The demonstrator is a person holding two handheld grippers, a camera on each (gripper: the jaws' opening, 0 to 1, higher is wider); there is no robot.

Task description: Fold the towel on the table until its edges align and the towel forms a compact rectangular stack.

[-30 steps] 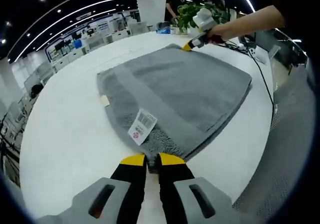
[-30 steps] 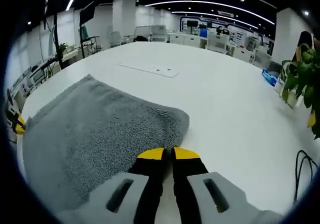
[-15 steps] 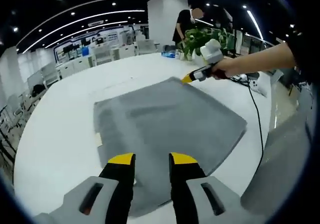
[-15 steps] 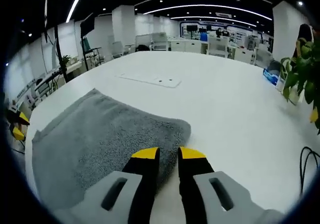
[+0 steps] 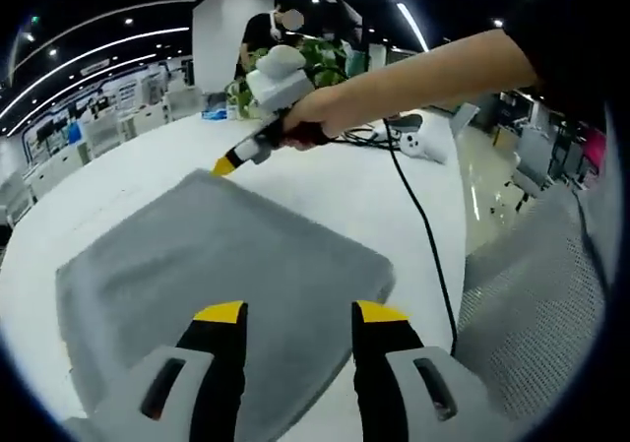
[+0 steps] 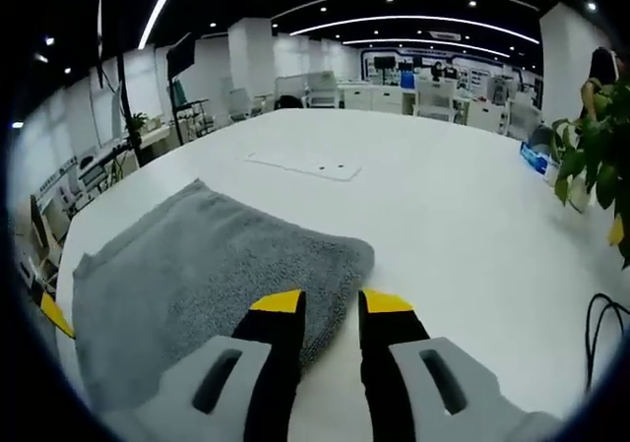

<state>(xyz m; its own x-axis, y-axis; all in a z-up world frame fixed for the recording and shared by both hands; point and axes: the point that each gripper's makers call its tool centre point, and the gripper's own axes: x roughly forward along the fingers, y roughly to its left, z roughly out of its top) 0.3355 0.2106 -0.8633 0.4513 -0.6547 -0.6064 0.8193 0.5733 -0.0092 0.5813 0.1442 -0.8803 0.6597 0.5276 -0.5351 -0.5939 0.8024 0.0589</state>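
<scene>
The grey towel lies folded and flat on the round white table. My left gripper hovers open above the towel's near edge, holding nothing. In the left gripper view my right gripper comes in from the right in a person's hand, its yellow tips at the towel's far corner. In the right gripper view the same towel spreads to the left, and my right gripper is open over its near corner, empty. A yellow tip of the left gripper shows at the far left edge.
A potted plant stands at the table's right side, with a black cable and a white device near it. A flush panel sits in the tabletop. The table edge runs close beside the towel; desks fill the room behind.
Both grippers have let go of the towel and opened wider. The left gripper has lifted and swung rightward; the right gripper has drawn back a little from the corner.
</scene>
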